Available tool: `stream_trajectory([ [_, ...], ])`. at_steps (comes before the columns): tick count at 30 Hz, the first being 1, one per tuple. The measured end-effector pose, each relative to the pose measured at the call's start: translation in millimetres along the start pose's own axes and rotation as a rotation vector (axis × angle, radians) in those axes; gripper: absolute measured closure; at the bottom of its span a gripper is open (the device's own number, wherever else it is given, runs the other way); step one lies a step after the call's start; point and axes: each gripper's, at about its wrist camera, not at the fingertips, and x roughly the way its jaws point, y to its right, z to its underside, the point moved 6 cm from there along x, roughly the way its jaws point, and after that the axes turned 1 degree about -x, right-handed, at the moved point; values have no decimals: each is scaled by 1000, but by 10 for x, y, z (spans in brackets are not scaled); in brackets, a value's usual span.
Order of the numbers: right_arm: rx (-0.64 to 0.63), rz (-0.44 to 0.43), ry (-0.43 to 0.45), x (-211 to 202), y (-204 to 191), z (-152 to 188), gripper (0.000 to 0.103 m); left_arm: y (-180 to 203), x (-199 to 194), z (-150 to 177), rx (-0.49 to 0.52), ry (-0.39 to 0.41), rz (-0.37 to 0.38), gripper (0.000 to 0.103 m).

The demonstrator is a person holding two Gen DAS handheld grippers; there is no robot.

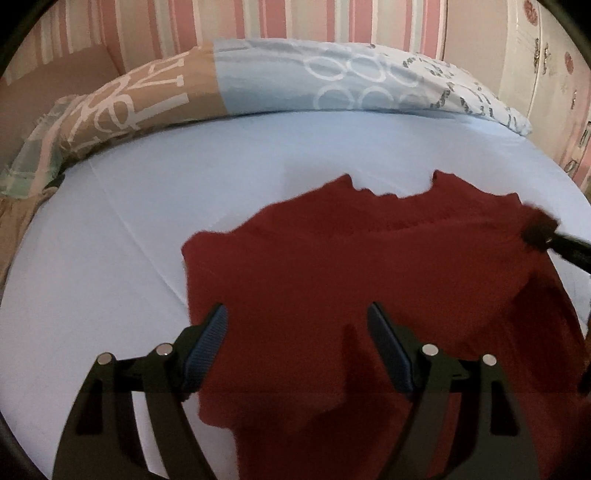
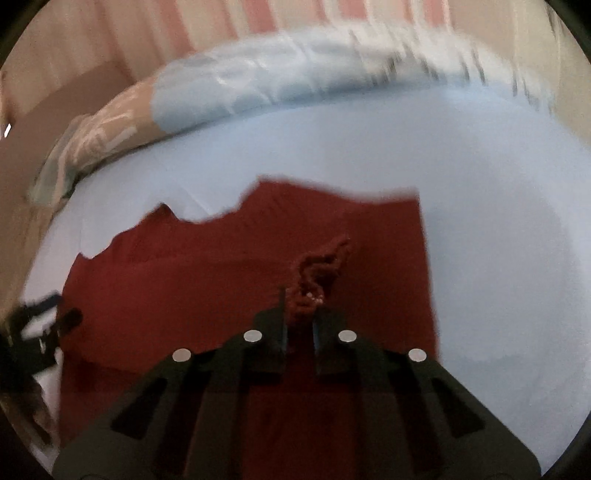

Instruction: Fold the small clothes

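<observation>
A dark red garment (image 1: pixel 351 273) lies spread on the light blue bed sheet (image 1: pixel 110 258). My left gripper (image 1: pixel 297 314) is open and empty, its blue-padded fingers (image 1: pixel 207 343) just above the garment's near part. My right gripper (image 2: pixel 300 325) is shut on a bunched fold of the red garment (image 2: pixel 317 273) and lifts it off the rest of the cloth (image 2: pixel 184 288). In the left wrist view the right gripper (image 1: pixel 541 230) shows at the far right, pinching the garment's edge. The left gripper (image 2: pixel 37 328) shows blurred at the left edge of the right wrist view.
A patterned pillow or folded quilt (image 1: pixel 258 77) in beige, blue and white lies along the far side of the bed. A pink striped wall (image 1: pixel 295 18) stands behind it. A white cabinet (image 1: pixel 543 66) is at the far right.
</observation>
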Motion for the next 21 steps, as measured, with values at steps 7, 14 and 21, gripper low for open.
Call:
stream_trajectory([
  [7,6,90,-65,112,372,212,93,100,8,-48,6,7,22,25],
  [14,-48,163,-79,27,390,289,61,234,57,-8,1,-8,34,25],
  [21,-107,132,15,-130,-83,118,32,380,24,-46,-33,-17,16,23],
])
